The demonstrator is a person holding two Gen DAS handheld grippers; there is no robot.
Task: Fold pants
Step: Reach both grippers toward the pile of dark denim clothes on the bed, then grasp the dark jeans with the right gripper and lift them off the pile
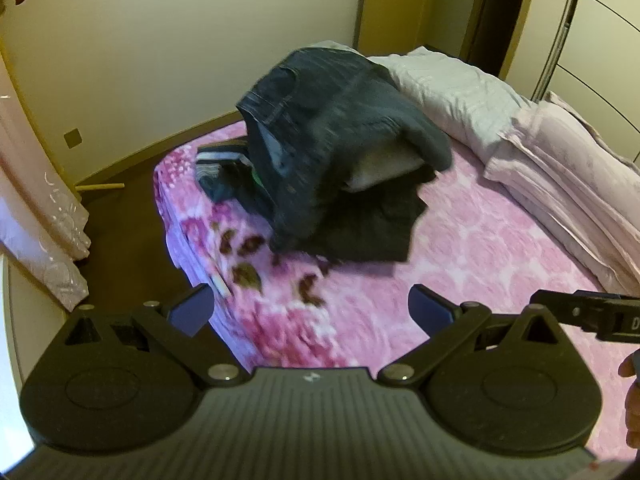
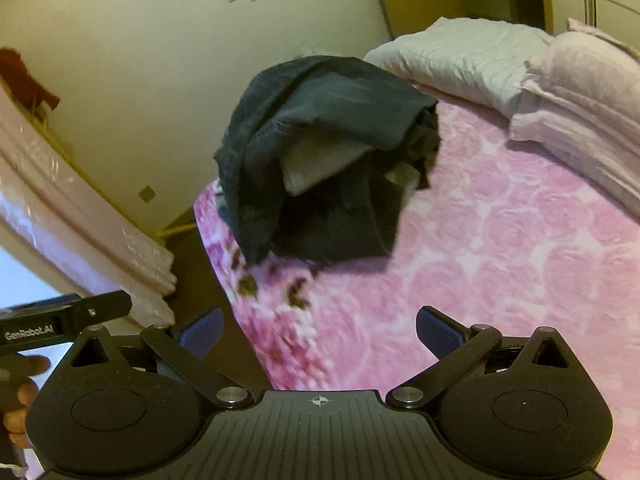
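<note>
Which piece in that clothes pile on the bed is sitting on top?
The dark blue jeans: they drape over the whole pile, covering a pale folded garment, with black clothes flat on the pink blanket underneath.

Legible text. Right wrist view: "GenRobot.AI" in white letters on the side of the black bar of the left gripper [image 2: 60, 320], at the left edge of the view. Left wrist view: a single white "D", cut off by the right edge, on the black bar of the right gripper [image 1: 600, 316]
</note>
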